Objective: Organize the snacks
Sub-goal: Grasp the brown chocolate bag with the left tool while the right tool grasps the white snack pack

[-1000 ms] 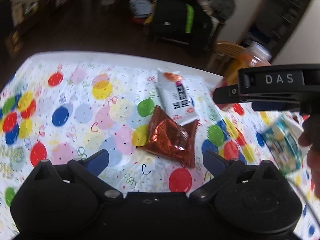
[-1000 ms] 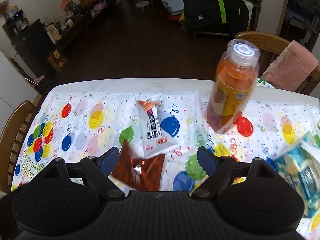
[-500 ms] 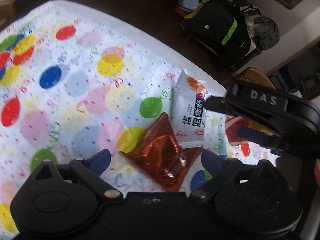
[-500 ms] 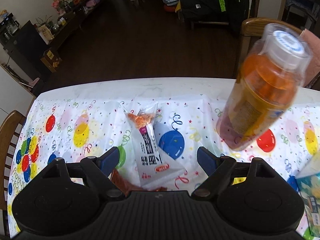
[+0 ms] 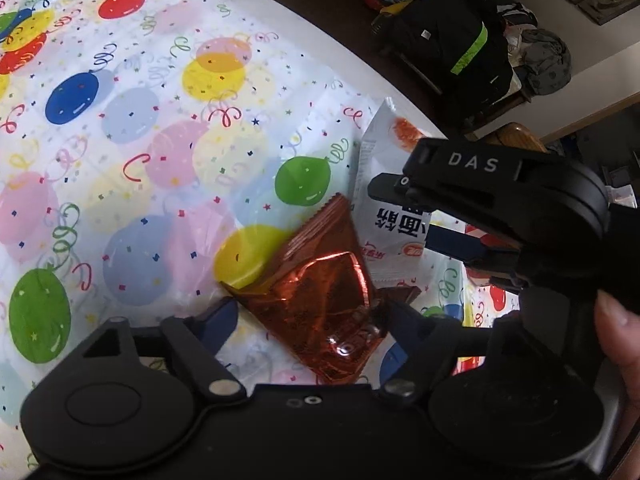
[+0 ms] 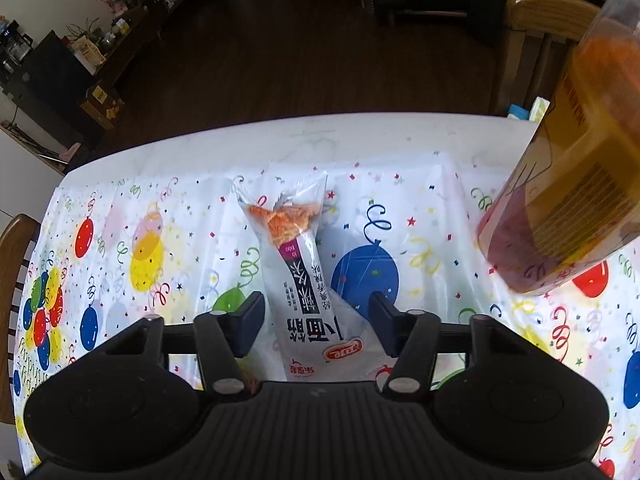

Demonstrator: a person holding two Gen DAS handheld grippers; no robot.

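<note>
— Two packets lay side by side on the desk [image 5: 120, 128]: the red foil packet [image 5: 320, 300] sat between the spread fingers of our left gripper [image 5: 308, 320], and the white packet [image 6: 304, 280] lay between the spread fingers of our right gripper [image 6: 316, 320]. Neither was clamped yet.

— How should we have closed well?

— We judged it best to lower until the fingers straddled the middle of each packet, then squeeze gently, since foil and film crumple and slip. The packets touched at one corner, so lifting one could drag the other.

— What did each view give us alone?

— Our left view showed the right gripper [image 5: 432, 216] from the side, over the white packet. Only the right view showed the orange bottle [image 6: 576, 176], standing well apart from the packet.
</note>
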